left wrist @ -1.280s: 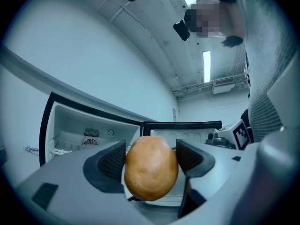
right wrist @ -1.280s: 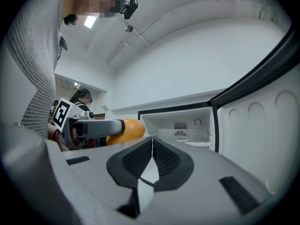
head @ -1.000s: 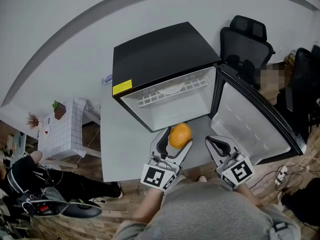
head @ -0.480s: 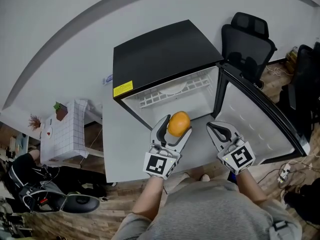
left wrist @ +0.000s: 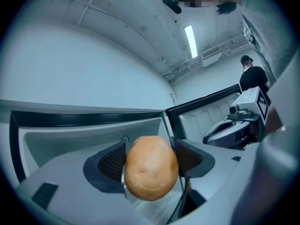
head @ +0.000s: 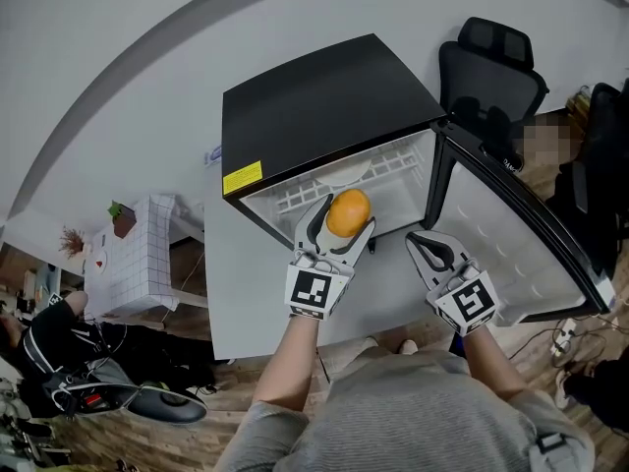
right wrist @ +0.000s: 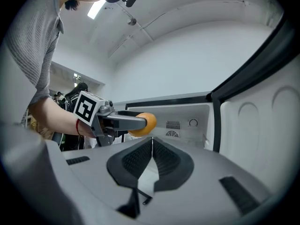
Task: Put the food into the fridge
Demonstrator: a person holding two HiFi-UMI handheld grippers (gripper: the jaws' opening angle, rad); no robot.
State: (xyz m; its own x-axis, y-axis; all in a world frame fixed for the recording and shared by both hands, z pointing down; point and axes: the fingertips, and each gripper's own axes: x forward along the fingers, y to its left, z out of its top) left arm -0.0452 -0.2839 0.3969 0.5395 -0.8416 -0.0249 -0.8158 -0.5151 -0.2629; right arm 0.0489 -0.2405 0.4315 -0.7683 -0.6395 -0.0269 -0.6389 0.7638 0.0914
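While the black fridge (head: pixel 314 106) stands on the grey desk (head: pixel 236 293) with its door (head: pixel 501 244) swung wide open, the left gripper (head: pixel 339 222) clamps its jaws on an orange (head: pixel 348 211) at the fridge's mouth, perhaps just inside; the right gripper (head: pixel 429 246) hovers nearby, jaws pressed together, empty.

Right tongs (right wrist: pixel 151 146) pressed together, empty, facing the open fridge (right wrist: pixel 187 117).
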